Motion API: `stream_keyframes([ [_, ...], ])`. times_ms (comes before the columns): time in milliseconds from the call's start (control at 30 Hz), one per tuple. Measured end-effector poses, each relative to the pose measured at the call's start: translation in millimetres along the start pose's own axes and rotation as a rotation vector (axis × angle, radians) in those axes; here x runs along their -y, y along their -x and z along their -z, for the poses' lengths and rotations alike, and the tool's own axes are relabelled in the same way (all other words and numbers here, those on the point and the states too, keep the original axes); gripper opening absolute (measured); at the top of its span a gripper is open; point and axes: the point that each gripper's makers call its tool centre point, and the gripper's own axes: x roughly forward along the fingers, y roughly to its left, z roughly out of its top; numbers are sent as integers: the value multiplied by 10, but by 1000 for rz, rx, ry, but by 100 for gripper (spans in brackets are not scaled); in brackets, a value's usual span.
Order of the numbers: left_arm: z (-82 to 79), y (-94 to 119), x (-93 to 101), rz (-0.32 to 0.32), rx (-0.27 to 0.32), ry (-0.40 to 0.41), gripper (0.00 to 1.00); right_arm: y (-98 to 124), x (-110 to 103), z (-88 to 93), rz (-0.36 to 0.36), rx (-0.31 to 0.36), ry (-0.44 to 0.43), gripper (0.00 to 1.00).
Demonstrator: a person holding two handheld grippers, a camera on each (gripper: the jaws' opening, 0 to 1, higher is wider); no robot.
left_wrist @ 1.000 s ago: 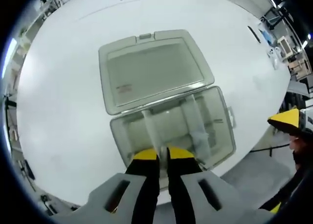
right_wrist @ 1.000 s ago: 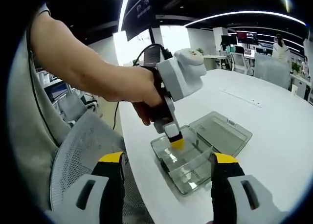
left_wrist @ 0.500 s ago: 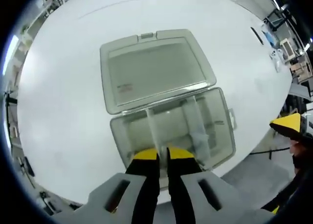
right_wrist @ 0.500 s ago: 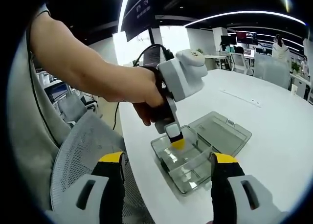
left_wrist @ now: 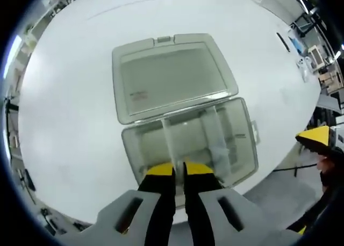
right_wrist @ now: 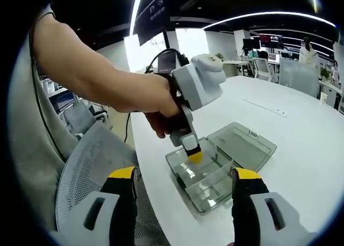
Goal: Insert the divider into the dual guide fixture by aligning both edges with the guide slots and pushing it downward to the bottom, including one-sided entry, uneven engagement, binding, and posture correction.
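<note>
A clear plastic box [left_wrist: 244, 149] stands open on the white table, its lid [left_wrist: 172, 77] lying flat behind it. Inside, a thin clear divider [left_wrist: 169, 141] runs from the hinge side toward me between the guide slots. My left gripper [left_wrist: 179, 169] is shut on its near end, yellow tips pressed close together. A second clear divider [left_wrist: 212, 130] stands to its right. In the right gripper view, a hand holds the left gripper [right_wrist: 193, 157] down into the box [right_wrist: 215, 195]. My right gripper [right_wrist: 185, 174] hangs open in the air, short of the box, jaws wide apart and holding nothing.
The white table [left_wrist: 70, 111] spreads wide around the box; its near edge [right_wrist: 156, 203] lies close to the box. A grey mesh chair [right_wrist: 91, 165] stands below the person's arm [right_wrist: 91, 74]. One yellow tip of the right gripper [left_wrist: 314, 134] shows at the right. Desks and chairs [right_wrist: 290, 69] stand far behind.
</note>
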Motion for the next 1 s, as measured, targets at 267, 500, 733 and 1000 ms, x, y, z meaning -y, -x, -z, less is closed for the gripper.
stream_keyframes([
  [267,5,15,-11,-2,4,6,2,-1,-4,1,-2,1,-2,70],
  [500,-7,-4,-18,7,-1,10,2,-7,0,-6,-1,1,-2,70],
  [733,-7,-24,-11,3,-15,7,2,4,5,-8,1,1,-3,70],
  [1000,-13,-50,13,-5,-47,-6,2,23,26,-9,4,2,-4,70],
])
